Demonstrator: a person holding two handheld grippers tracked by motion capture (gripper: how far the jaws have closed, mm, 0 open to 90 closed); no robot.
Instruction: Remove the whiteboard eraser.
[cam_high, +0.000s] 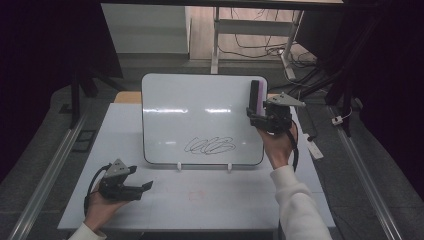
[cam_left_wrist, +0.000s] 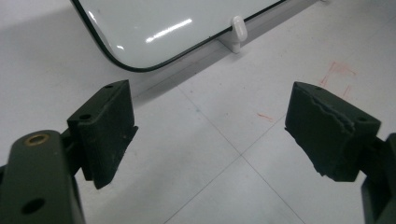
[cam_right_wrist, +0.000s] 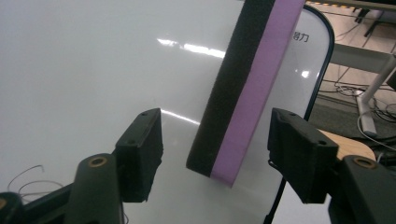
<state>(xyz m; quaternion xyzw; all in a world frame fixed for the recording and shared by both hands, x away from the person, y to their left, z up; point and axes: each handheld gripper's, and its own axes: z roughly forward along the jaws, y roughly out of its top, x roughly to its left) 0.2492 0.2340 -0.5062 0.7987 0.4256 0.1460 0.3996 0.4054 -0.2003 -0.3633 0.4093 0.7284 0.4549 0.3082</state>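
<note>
A whiteboard stands tilted on the white table, with a black scribble low on it. An eraser, black on one side and purple on the other, sticks to the board near its top right corner. The right claw is just below the eraser. Its jaws stand apart on both sides of the eraser and do not press it. The left claw rests low over the table, near the board's bottom left corner. Its jaws are spread wide, with nothing between them.
</note>
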